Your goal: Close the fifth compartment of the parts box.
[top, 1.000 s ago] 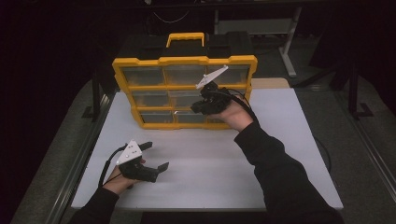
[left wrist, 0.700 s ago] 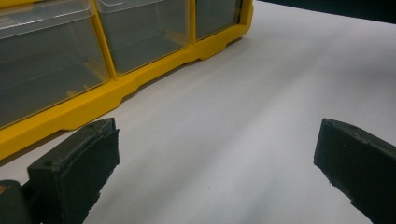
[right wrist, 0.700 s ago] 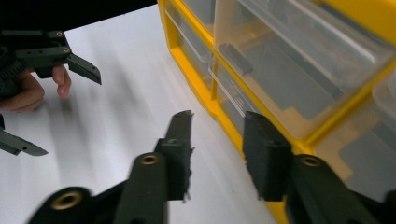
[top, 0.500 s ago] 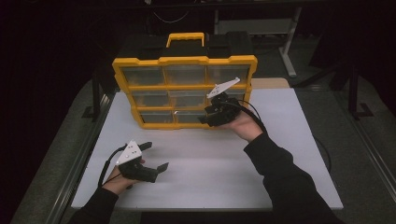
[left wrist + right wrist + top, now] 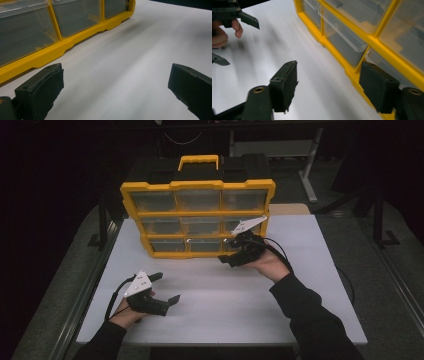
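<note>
The right gripper (image 5: 234, 254) sits low at the bottom right corner of the yellow organiser (image 5: 197, 184), and that corner is what the next move turns on. In the right gripper view the yellow frame runs diagonally up the picture, with the bottom-row drawer (image 5: 348, 40) lying just ahead of the jaws and toward the one on the right of the view, which stands close against the lower rail. The jaws have just been opening; they stand well apart now with nothing between them, only bare white counter (image 5: 300, 285) in the gap. The organiser stands upright at the far side of the counter, its clear drawer fronts facing the person, its long axis running across the table from left to right. So for the right hand (image 5: 270, 265) the drawers lie forward and slightly to its left, very near; I judge that a short push in would put the jaws on the drawer lip, though whether a jaw already touches the frame I cannot tell. The left gripper (image 5: 166, 289) rests near the front left of the counter, well apart from the box, jaws spread wide and empty, and its view shows the yellow base rail (image 5: 62, 46) off ahead. The right hand is clearly the nearer.
</note>
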Action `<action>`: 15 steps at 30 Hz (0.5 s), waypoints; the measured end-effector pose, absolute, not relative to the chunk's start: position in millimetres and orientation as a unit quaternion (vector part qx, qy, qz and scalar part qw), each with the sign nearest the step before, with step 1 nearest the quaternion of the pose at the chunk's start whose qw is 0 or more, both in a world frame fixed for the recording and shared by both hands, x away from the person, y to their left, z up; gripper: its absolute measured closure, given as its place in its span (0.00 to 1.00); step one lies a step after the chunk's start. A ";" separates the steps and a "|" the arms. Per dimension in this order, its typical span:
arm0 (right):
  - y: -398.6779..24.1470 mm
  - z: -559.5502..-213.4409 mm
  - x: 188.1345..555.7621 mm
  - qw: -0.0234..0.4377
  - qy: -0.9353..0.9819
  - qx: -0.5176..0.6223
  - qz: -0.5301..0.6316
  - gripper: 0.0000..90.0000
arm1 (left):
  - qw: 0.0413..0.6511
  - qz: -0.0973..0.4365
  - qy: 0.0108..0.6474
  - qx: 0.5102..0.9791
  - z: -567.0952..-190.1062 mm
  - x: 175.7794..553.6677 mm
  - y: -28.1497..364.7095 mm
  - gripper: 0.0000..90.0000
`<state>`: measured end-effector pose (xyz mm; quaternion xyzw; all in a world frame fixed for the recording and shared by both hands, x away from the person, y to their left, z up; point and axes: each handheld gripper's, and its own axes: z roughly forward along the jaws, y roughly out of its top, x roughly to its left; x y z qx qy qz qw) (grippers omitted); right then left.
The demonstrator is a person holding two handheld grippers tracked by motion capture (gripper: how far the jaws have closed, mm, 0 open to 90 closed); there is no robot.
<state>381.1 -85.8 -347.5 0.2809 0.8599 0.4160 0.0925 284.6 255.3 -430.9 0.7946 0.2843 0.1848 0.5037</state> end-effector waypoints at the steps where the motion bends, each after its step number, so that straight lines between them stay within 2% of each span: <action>1: -87.2 -349.2 379.9 0.092 0.859 0.283 0.416 0.29 | 0.504 0.185 0.285 0.794 -431.0 284.5 255.3 0.00; 15: -108.3 -377.2 362.0 0.119 0.842 0.310 0.425 0.14 | 0.502 0.182 0.284 0.796 -431.3 284.5 254.7 0.00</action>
